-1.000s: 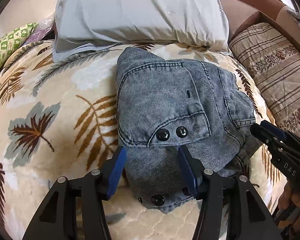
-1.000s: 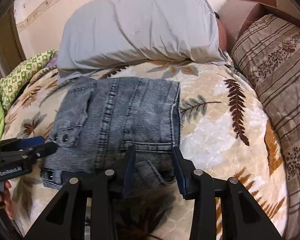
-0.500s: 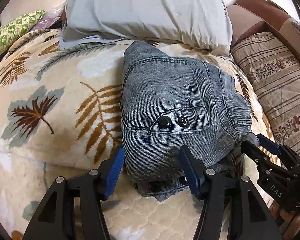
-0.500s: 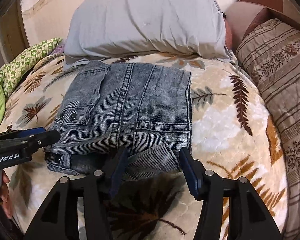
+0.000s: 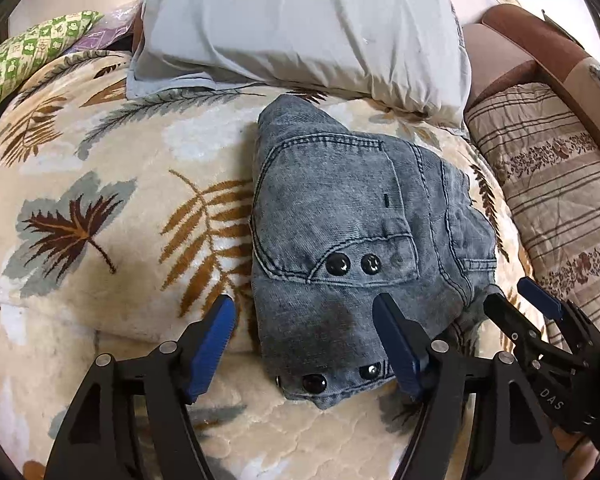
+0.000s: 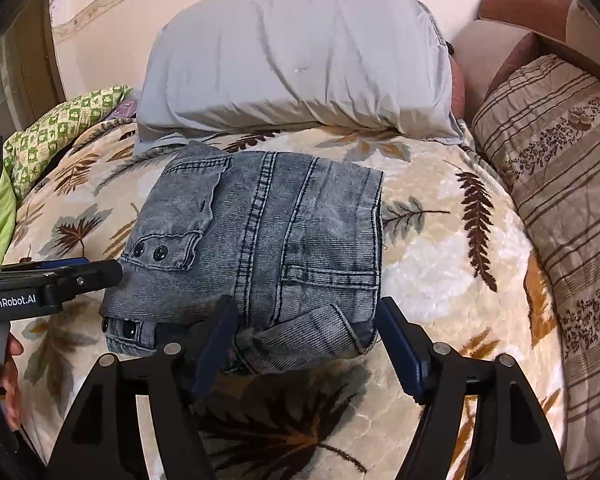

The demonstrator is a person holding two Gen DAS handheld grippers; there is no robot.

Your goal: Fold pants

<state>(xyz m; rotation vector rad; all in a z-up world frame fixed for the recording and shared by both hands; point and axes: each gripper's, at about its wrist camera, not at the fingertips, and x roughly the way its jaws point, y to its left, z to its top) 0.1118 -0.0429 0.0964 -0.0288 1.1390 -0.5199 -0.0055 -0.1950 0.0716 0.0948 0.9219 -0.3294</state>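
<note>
The grey-blue denim pants (image 5: 340,216) lie folded into a compact stack on the leaf-print blanket (image 5: 100,200), also in the right wrist view (image 6: 268,240). My left gripper (image 5: 304,332) is open and empty, its jaws straddling the stack's near left corner. My right gripper (image 6: 304,332) is open and empty at the stack's near right edge, just above a loose folded cuff (image 6: 312,340). The right gripper also shows in the left wrist view (image 5: 520,304), the left gripper in the right wrist view (image 6: 96,268).
A grey pillow (image 6: 300,64) lies behind the pants. A striped floral cushion (image 6: 572,200) and a brown sofa arm (image 5: 540,48) stand on the right. A green patterned cloth (image 6: 52,128) lies at the far left.
Both grippers have drawn back toward me from the folded pants and opened wider. The pants stay in place.
</note>
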